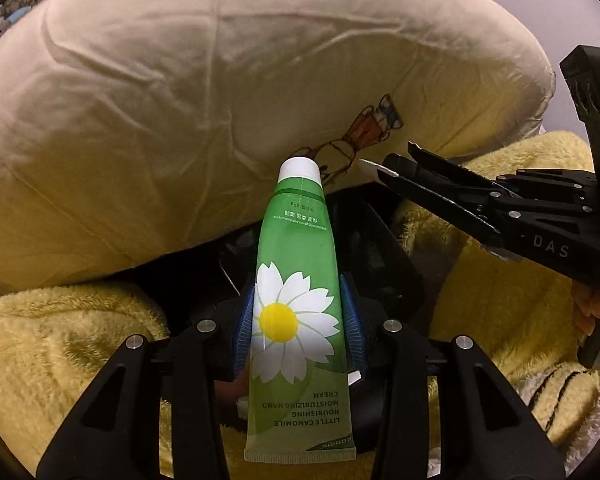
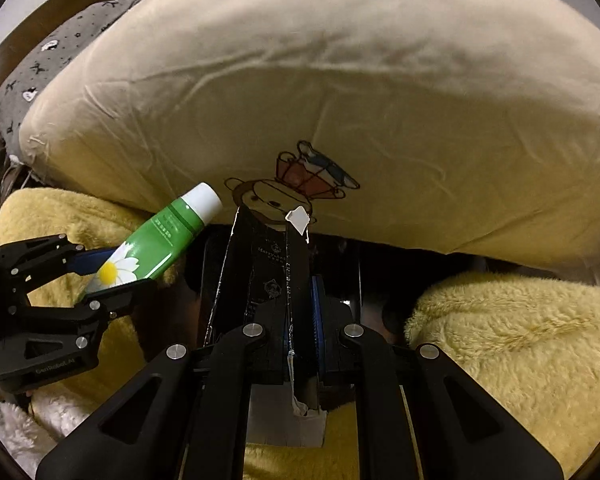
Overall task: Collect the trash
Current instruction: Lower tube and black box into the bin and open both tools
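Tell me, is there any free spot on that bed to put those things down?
Bare yellow blanket lies right of the black bin, below the cream pillow. The middle is crowded: left gripper holds a green tube, right gripper a black wrapper.

Light: dim, warm and yellowish in both views.
Brightest area: the cream pillow (image 1: pixel 220 100), lit from above.
Shadows: deep black under the pillow's lower edge, hiding detail there.
Glare: small highlights on the green tube (image 1: pixel 296 312) and on the black packet (image 2: pixel 268 276) edges.
Distortion: strong fisheye curve, dark corner vignette.
Focus: fairly sharp centrally, softer toward edges.
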`<action>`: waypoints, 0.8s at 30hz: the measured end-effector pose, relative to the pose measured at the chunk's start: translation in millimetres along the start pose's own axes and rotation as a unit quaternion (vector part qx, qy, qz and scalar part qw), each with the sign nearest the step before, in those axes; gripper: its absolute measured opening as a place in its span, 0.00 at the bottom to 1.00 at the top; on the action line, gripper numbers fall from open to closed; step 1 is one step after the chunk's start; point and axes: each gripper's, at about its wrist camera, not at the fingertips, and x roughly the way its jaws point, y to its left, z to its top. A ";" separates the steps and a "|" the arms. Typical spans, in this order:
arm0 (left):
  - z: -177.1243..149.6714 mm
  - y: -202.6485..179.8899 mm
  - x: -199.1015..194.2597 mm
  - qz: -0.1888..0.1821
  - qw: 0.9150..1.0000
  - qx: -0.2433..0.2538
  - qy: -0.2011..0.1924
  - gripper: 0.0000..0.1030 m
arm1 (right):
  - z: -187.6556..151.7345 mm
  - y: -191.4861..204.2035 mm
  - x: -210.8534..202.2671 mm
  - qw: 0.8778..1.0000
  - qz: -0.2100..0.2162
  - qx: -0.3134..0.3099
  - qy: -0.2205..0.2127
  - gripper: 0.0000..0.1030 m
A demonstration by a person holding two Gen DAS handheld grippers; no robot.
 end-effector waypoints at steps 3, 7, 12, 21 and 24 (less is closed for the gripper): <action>1.2 2.7 5.4 0.001 1.000 -0.004 0.008 0.37 | 1.1 2.5 8.6 1.000 0.004 0.000 0.007 0.13; 3.4 8.6 8.9 0.008 1.000 -0.017 0.016 0.38 | 10.9 0.1 17.1 1.000 0.012 0.005 0.016 0.13; 4.3 20.0 0.0 0.021 0.999 -0.024 0.008 0.55 | 14.0 -5.7 9.4 1.000 0.014 0.011 0.003 0.64; 24.3 25.3 -30.1 0.067 0.997 -0.025 -0.038 0.71 | 28.3 -7.7 -32.3 0.998 -0.022 0.004 -0.058 0.76; 34.0 26.7 -43.4 0.077 0.995 -0.025 -0.054 0.72 | 36.5 -6.3 -49.2 0.996 -0.026 0.000 -0.083 0.78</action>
